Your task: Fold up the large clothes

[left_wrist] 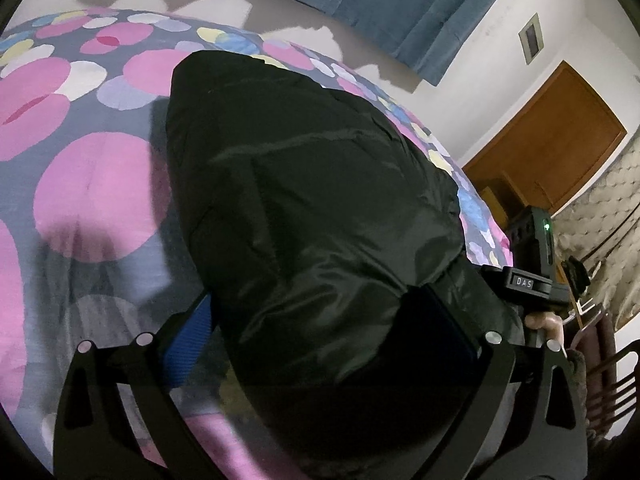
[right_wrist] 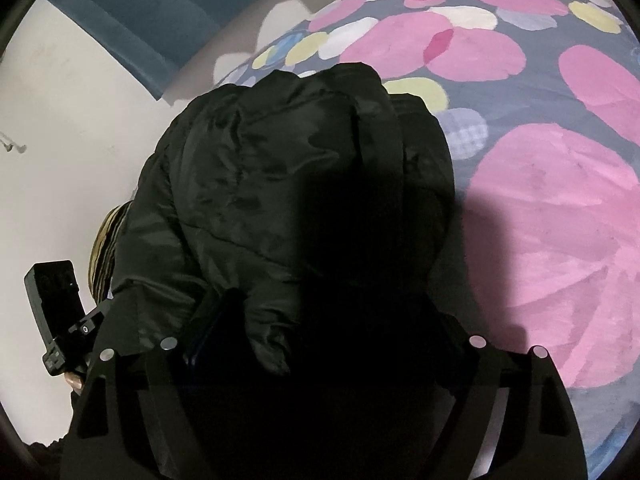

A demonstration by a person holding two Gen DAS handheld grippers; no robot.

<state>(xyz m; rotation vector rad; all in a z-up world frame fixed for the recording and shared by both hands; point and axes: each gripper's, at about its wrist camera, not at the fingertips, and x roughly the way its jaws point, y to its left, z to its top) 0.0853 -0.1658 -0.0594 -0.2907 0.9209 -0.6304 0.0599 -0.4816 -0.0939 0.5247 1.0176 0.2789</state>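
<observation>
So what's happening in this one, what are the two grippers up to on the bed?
A person is folding a bulky black padded jacket on a bedspread with pink circles. The left gripper and the right gripper each have jacket fabric bunched between wide-set jaws. Whether either is actually pinching it can't be told; the jacket lies heaped.

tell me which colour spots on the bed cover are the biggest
The pink spots: far bigger than the yellow, white and lilac spots around them on the bed cover.
</observation>
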